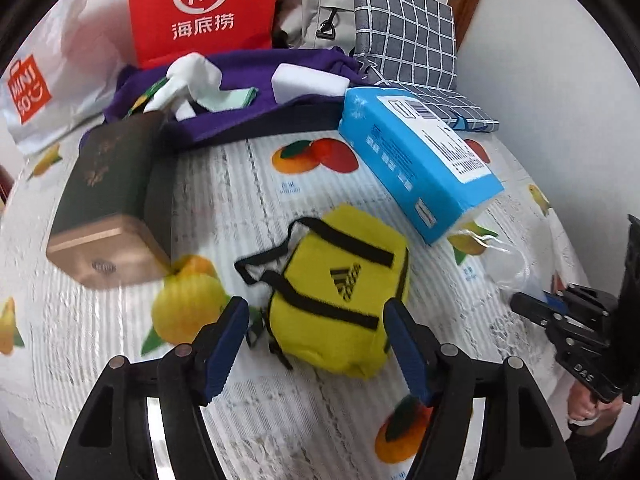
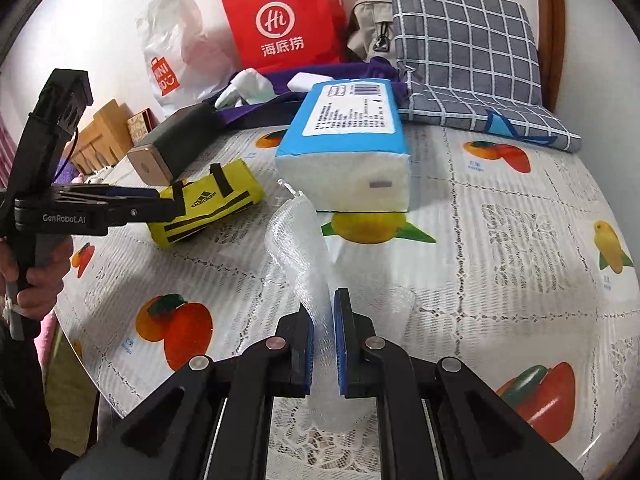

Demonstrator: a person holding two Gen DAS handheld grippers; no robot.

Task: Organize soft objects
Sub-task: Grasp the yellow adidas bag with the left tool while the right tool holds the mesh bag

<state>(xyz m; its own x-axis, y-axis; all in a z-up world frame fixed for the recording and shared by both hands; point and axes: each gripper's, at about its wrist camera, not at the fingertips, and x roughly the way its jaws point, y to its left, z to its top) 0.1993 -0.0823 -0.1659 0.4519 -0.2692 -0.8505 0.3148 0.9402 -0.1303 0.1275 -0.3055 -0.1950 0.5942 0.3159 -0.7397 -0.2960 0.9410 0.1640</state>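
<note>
1. Progress looks early to me: most soft things lie loose on the table (image 2: 500,216), and I see no sorted pile or container plainly filled.

2. My right gripper (image 2: 323,344) has its tongs pressed together on a strip of clear bubble wrap (image 2: 298,248), which stands up from the pads and trails toward the far side. That is the one soft item I judge to be in hand.

3. My left gripper (image 1: 316,344) has its tongs spread, straddling the near end of the yellow pouch (image 1: 340,296) without pinching it. In the right wrist view that gripper hovers at the left, just over the pouch. I read this as either a fresh release or an approach; I cannot tell which.

4. Tissue pack (image 2: 344,152) in blue wrap lies just beyond the bubble wrap, near the table's middle, untouched.

5. Farther back, a purple cloth (image 1: 248,108) lies bunched with white foam pieces (image 1: 308,82) on it, and a grey checked cushion (image 2: 468,48) leans at the far right.

6. Red paper bag (image 2: 284,16) and a white plastic bag (image 2: 176,48) stand at the far edge; I judge they may be destinations, but their contents are hidden.

7. Left to do, as I judge it: place the bubble wrap, then deal with the pouch, tissues, cloth and foam.
</note>
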